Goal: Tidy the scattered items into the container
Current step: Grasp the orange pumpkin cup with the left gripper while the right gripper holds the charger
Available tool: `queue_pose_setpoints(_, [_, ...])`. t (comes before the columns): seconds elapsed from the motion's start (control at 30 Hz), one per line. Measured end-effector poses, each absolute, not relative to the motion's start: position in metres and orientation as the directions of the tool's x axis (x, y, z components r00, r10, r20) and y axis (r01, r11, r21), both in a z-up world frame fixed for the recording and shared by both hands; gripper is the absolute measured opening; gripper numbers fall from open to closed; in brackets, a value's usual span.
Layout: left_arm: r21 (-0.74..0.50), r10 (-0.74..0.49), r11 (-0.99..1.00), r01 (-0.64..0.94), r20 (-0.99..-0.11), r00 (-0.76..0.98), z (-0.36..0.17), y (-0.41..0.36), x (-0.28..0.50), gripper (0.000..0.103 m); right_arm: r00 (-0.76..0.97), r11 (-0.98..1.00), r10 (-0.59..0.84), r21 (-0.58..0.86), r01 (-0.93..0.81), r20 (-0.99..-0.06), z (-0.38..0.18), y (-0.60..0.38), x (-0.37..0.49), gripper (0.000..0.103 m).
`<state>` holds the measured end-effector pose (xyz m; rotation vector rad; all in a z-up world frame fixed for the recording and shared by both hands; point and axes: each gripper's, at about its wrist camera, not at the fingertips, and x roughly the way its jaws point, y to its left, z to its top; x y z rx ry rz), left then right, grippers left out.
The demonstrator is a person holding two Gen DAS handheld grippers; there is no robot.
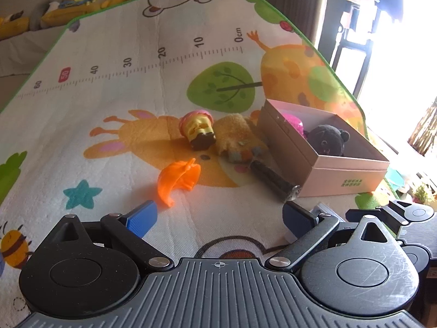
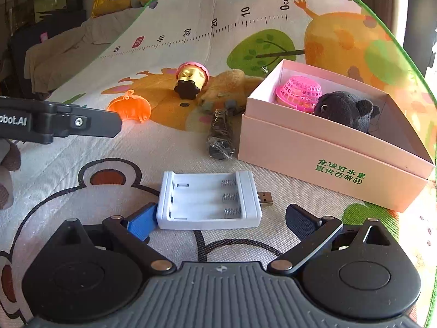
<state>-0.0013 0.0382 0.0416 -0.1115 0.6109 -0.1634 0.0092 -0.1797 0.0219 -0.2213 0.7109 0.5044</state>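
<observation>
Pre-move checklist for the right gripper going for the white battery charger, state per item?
1. Right gripper open: ok, jaws spread wide with nothing between them.
2. White plastic battery charger lined up: not ok, the left blue pad sits at its left end, but the right pad stands well clear of its USB-plug end.
3. Charger slots empty: ok, only springs show.
4. Room in the pink cardboard box: ok, the pink mesh basket and black plush toy leave the near end free.
5. Left gripper out of the path: cannot tell, it hangs open off to the left.
6. Black wrapped stick clear of the route: cannot tell.
</observation>
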Motion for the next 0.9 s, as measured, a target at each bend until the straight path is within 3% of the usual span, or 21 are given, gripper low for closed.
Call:
queue_pose_setpoints(0.23, [-0.055,-0.13,0.991,0.12,-0.572,0.81,0.034,0.023,0.032,0.101,0.641,0.831,0.412,-0.023,-0.556,-0.648,0.022,-0.179,0.002,0.081])
queue_pose_setpoints(0.5, [-0.001,-0.055,0.998,0.067,-0.575,0.816,0.027,0.037,0.054,0.101,0.636,0.831,0.424,-0.001,-0.556,-0.644,0.022,-0.181,0.002,0.078])
queue_pose_setpoints(0.6, [-0.05,-0.147,0.988,0.145,-0.577,0.804,0.024,0.037,0.055,0.101,0.641,0.837,0.418,-0.002,-0.548,-0.644,0.022,-0.181,0.002,0.077])
queue_pose_setpoints(0.77, [-0.233,-0.366,0.931,0.282,-0.572,0.735,0.026,0.035,0.038,0.101,0.641,0.84,0.413,-0.002,-0.542,-0.647,0.022,-0.182,0.003,0.078])
queue_pose_setpoints(0.9, [-0.216,-0.372,0.928,0.302,-0.561,0.74,0.031,0.032,0.023,0.101,0.641,0.846,0.404,0.0,-0.533,-0.652,0.021,-0.182,0.005,0.084])
